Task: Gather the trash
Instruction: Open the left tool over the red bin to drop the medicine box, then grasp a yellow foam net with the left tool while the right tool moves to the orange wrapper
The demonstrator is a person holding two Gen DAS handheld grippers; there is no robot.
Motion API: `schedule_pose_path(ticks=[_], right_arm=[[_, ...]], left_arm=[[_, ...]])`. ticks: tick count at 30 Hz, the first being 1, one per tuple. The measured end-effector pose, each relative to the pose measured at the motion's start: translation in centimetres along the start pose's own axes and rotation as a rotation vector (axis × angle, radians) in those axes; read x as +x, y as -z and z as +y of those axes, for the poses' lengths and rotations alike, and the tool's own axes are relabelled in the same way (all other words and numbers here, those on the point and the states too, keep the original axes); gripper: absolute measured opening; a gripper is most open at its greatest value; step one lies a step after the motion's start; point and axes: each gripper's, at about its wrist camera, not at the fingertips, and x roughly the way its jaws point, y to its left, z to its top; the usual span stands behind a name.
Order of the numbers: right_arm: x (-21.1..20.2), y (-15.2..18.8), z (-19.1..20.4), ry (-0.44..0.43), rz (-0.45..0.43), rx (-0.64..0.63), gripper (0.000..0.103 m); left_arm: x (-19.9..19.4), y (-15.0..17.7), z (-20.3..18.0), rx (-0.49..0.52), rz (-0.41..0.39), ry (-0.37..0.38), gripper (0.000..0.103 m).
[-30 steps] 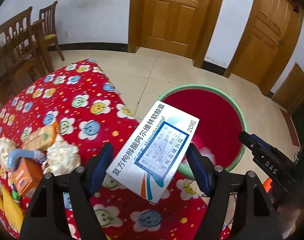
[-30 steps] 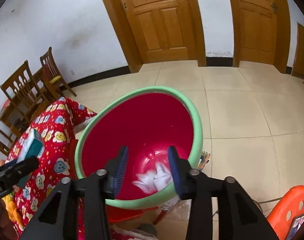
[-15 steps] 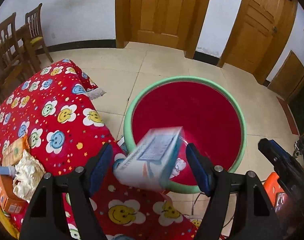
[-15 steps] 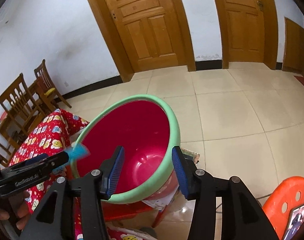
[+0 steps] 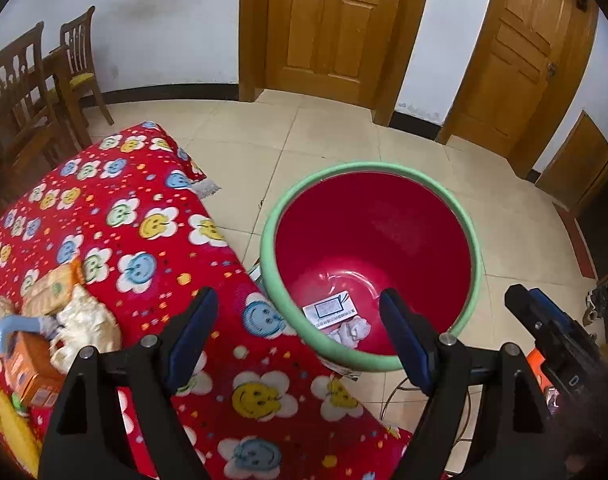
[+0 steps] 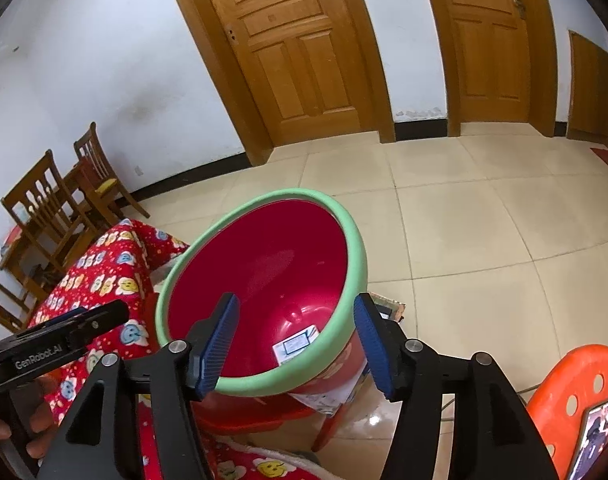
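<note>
A red basin with a green rim (image 5: 288,204) (image 6: 356,248) stands beside the table. At its bottom lie a white medicine box (image 5: 330,310) (image 6: 294,346) and a crumpled tissue (image 5: 352,330). My left gripper (image 5: 300,334) hovers over the table edge and the basin's near rim, its jaws opening with nothing between them. My right gripper (image 6: 298,342) hangs above the basin's near rim, jaws also opening and empty. More trash sits on the table at the left: crumpled tissues (image 5: 86,322), an orange wrapper (image 5: 52,286) and an orange box (image 5: 26,362).
A red smiley-flower tablecloth (image 5: 144,240) covers the table. Wooden chairs (image 5: 28,92) stand by the far wall, with wooden doors (image 5: 324,24) behind. An orange plastic stool (image 6: 572,396) bearing a phone is at lower right. A hand (image 6: 20,432) holds the left gripper.
The medicine box left my left gripper, fell and now lies in the basin. Both grippers' jaws have widened. The right gripper has drawn back slightly from over the basin.
</note>
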Motion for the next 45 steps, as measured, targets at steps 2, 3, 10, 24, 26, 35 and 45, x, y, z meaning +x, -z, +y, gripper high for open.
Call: schedule_pose_path(ticks=[2, 3, 10, 24, 26, 35, 45], right_arm=[[-0.5, 0.1, 0.3, -0.011, -0.006, -0.001, 0.072], [-0.8, 0.1, 0.6, -0.017, -0.005, -0.004, 0.072], [-2.6, 0.8, 2.8, -0.074, -0.011, -0.035, 0.075], [-4.9, 3.4, 9.3, -0.186, 0.016, -0.147, 0.075], [-5.1, 3.8, 10.1, -0.198, 0.024, -0.160, 0.075], [-5.5, 5.9, 13.3, -0.233, 0.056, -0.220, 0.076], [-5.2, 7.6, 16.1, -0.253, 0.093, -0.272, 0.076]], left_arm=[[-1.1, 0.3, 0.5, -0.012, -0.008, -0.010, 0.082], [-1.5, 0.4, 0.7, -0.018, -0.011, -0.016, 0.082], [-5.5, 2.0, 3.0, -0.059, -0.039, -0.057, 0.082], [-12.3, 6.6, 10.7, -0.174, -0.091, -0.182, 0.082], [-12.9, 7.5, 11.9, -0.191, -0.090, -0.203, 0.082], [-13.9, 11.2, 16.8, -0.276, -0.063, -0.284, 0.082], [-12.4, 14.8, 21.9, -0.369, 0.003, -0.352, 0.082]])
